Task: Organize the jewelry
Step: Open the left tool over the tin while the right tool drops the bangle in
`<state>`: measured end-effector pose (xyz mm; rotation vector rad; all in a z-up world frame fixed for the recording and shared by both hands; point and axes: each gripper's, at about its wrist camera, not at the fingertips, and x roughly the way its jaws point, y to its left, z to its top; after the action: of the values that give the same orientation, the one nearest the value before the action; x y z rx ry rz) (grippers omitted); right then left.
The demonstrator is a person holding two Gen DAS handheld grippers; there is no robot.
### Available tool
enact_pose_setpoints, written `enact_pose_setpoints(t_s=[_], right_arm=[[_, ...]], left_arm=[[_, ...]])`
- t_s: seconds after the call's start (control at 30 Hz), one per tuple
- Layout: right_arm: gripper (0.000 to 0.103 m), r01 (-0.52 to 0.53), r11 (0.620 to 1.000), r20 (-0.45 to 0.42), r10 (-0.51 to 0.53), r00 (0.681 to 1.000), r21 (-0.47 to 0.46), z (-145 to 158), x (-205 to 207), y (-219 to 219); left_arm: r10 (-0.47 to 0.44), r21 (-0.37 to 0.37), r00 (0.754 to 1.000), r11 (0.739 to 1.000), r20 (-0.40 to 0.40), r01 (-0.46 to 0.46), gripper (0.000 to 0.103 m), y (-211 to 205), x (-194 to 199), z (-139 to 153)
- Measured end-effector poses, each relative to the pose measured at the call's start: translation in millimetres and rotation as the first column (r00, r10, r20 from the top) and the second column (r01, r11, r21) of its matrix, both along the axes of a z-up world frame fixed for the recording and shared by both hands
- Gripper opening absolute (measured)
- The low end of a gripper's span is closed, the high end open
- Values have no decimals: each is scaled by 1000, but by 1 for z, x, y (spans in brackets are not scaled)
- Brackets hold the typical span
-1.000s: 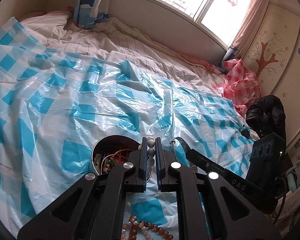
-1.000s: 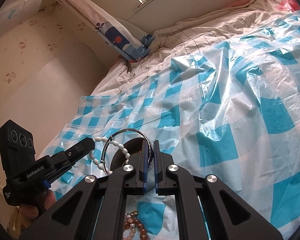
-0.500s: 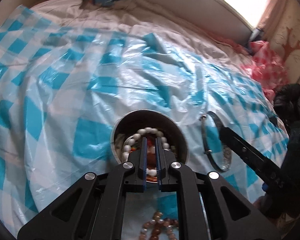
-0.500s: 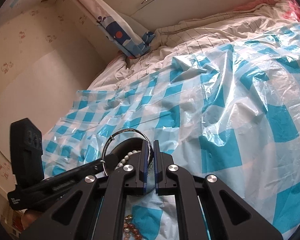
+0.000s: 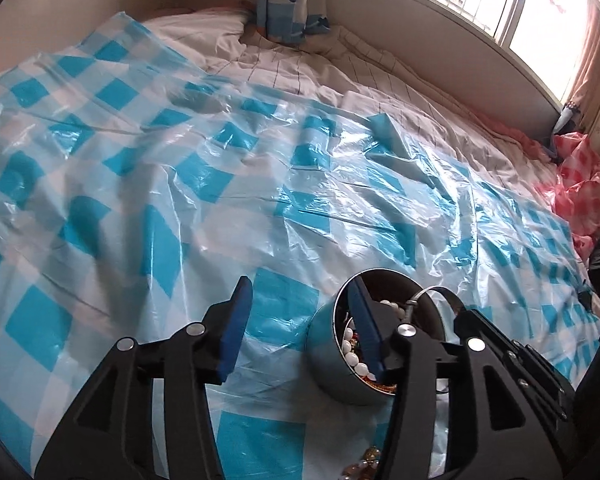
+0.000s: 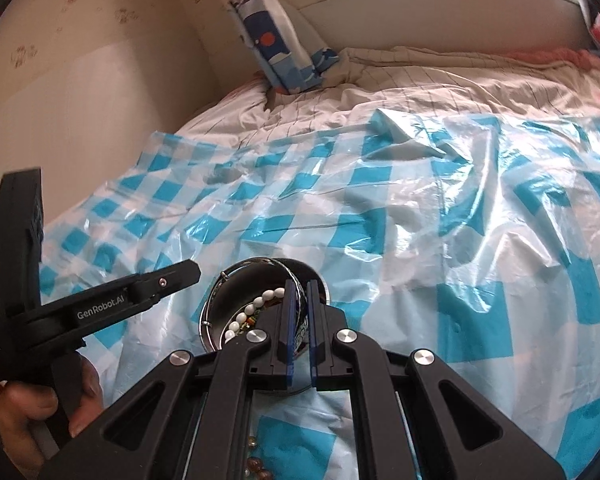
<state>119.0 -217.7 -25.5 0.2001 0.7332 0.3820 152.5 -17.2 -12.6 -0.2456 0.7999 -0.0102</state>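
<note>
A round metal cup (image 5: 332, 364) stands on the blue-checked plastic sheet, with a white bead string (image 5: 354, 354) and other jewelry inside. My left gripper (image 5: 300, 320) is just left of the cup. Its jaws are opening with nothing between them, and the right finger reaches over the cup's rim. My right gripper (image 6: 300, 312) is shut on a thin silver bangle (image 6: 260, 264), which hangs tilted over the cup's mouth (image 6: 220, 320). The white beads (image 6: 252, 308) lie in the cup below the bangle. A brown bead bracelet (image 6: 256, 464) lies on the sheet near me.
The checked plastic sheet (image 5: 260, 200) covers most of a bed with a pale striped quilt (image 6: 420, 80). A blue patterned pillow (image 6: 276, 40) leans at the far wall. A pink checked bag (image 5: 580, 184) and a black bag sit at the right edge.
My left gripper opened and let the white bead string drop into the cup, then swung left. My right gripper carried the bangle over the cup.
</note>
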Motion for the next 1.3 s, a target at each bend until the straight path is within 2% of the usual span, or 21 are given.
enact_pose_setpoints(t_s=[0.23,0.93,1.07,1.3], right_arm=[[6,-7,999,2,7,1000,-42,-4,7,14],[7,14,998,-10,-15,1000,-65,-10,15,20],[9,31,998,-16,-32,999,-60,-11,15,17],[20,37,998,-9,-37,999,-52,-9,14,14]], left_arm=[[-9,69,1000,998,29,7,51,-8,-2,5],[-17,81,999,997,37,14,56,-12,-5,7],[-18,83,999,996,37,14,57,-12,-5,7],[-18,85,999,996,36,14,60,-13,-5,7]])
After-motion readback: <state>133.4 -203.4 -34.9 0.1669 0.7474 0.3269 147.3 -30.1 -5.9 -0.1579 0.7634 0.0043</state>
